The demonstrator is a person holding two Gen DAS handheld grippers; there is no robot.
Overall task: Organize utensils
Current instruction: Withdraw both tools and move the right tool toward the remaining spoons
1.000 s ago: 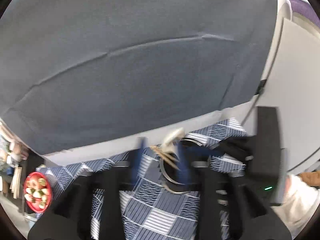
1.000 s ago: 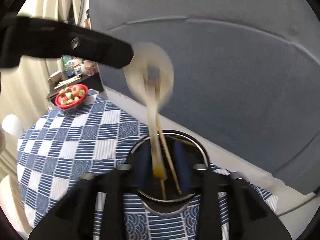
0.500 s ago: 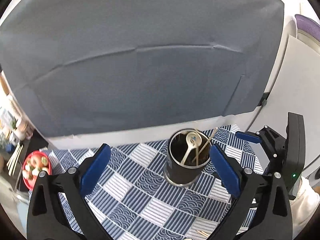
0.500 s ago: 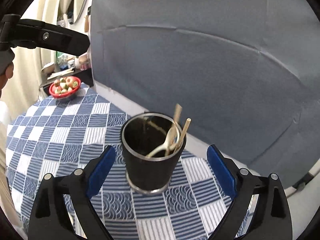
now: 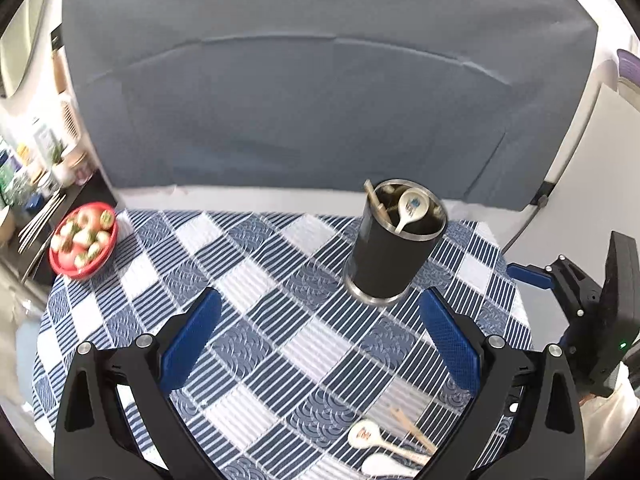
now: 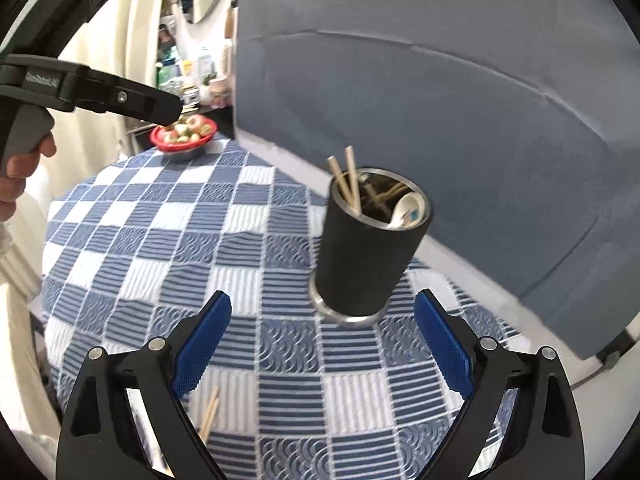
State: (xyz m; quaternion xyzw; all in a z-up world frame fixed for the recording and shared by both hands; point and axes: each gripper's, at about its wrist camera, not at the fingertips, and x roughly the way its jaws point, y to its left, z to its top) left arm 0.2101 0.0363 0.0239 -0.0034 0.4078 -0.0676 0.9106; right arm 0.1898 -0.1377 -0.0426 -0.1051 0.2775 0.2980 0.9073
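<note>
A black utensil cup [image 5: 390,250] with a steel rim stands on the blue checked tablecloth [image 5: 256,320]; it also shows in the right wrist view [image 6: 368,248]. It holds a white spoon [image 5: 409,207] and wooden chopsticks [image 6: 346,184]. My left gripper [image 5: 320,340] is open and empty, short of the cup. My right gripper [image 6: 322,342] is open and empty, close in front of the cup. Two white spoons [image 5: 370,436] and chopsticks [image 5: 412,428] lie on the cloth near the left gripper. A loose pair of chopsticks [image 6: 210,412] lies by the right gripper's left finger.
A red bowl of fruit [image 5: 84,238] sits at the table's far left corner, also in the right wrist view [image 6: 183,134]. A grey backdrop [image 5: 320,100] stands behind the table. The other gripper's body [image 5: 592,312] is at the right edge.
Both grippers have opened and pulled back from the cup. The spoon and chopsticks that were held over the cup now rest inside it.
</note>
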